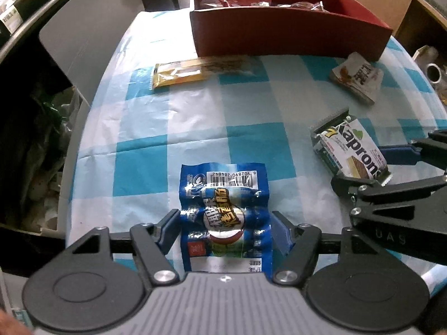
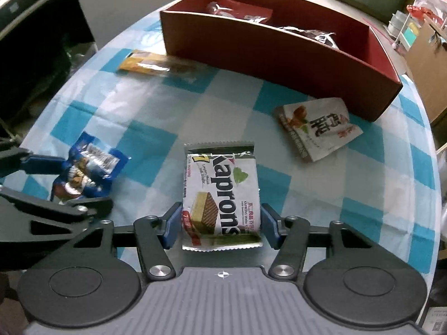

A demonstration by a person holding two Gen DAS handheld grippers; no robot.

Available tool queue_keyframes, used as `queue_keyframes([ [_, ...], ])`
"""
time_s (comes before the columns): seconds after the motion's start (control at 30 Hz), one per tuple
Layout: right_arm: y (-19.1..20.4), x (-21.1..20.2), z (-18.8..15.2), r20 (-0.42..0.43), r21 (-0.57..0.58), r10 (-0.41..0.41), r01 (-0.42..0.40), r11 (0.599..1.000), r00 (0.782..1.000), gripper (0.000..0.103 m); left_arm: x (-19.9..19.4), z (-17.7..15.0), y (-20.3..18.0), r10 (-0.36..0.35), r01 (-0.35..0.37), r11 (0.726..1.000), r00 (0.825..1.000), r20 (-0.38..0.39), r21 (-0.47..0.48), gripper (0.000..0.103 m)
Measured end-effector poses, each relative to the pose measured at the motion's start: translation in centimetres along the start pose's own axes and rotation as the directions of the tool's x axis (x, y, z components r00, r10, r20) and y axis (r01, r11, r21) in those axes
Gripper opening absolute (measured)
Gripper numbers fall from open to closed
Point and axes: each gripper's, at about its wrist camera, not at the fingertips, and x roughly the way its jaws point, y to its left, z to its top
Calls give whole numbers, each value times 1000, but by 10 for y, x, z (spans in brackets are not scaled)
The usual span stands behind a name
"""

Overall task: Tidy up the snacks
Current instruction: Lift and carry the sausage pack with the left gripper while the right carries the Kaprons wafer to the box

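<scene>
A table (image 2: 134, 106) under a blue-and-white checked cloth was seen, with a red box (image 2: 279, 55) at its far side already holding several packets. A yellow packet (image 2: 151, 65) lay just before the box's left end and a white pouch (image 2: 318, 128) near its right corner.

The blue sausage pack (image 1: 225, 209) lay flat near the front edge, between the fingers of the left gripper (image 1: 225, 231). The jaws were set about as wide as the pack; the left pad looked to be touching its edge, while a slim gap seemed to remain at the right, so no firm hold could be confirmed. The Kaprons wafer (image 2: 220, 195) was placed likewise in the right gripper (image 2: 220, 226), both pads close at its sides, with contact not clearly settled.

The step in hand was judged to be the closing on both packs before a lift to the box. Each pack would best be pinched across its filled middle rather than at its thin sealed edge, gently enough that the wafer was not crushed. The slick film might slip, so the lift should be made level and slow, and the box wall cleared before release.
</scene>
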Motion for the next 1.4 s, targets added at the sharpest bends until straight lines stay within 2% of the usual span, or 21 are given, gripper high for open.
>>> queue_keyframes([
  [0.23,-15,-8,-7,12,85,30,-31,996,999,65,-4,5,13,-23,23,998,1000,-2,-59,62],
  [0.4,-23,-16,-6,40,130,48,-53,990,998,65,-9,10,13,-44,45,997,999,13,-65,62],
  [0.6,-17,-4,-6,-5,98,26,-25,995,1000,66,-3,7,8,-36,35,998,999,-13,-51,62],
  [0.7,-18,-2,-3,-2,91,-8,8,996,1000,77,1,5,7,-31,29,998,999,-26,-48,62],
  [0.87,-20,9,5,2,102,-23,23,995,1000,89,3,7,4,-2,1,1000,1000,-22,-30,62],
  [0.97,-14,8,3,0,72,-17,16,997,1000,86,2,8,1,6,-7,1000,1000,-19,-12,62],
  [1.1,-18,-2,0,7,101,14,-15,995,1000,65,-2,10,1,-29,29,999,999,-15,-18,62],
  [1.17,-24,-5,-3,5,137,52,-52,989,999,64,-7,10,1,-30,30,999,1000,0,-13,62],
  [1.27,-24,-8,-6,10,141,45,-46,989,999,64,-12,12,3,-37,37,999,999,17,-23,62],
  [1.4,-29,-22,-6,63,186,69,-79,979,996,64,-16,17,8,-52,54,998,998,33,-42,62],
])
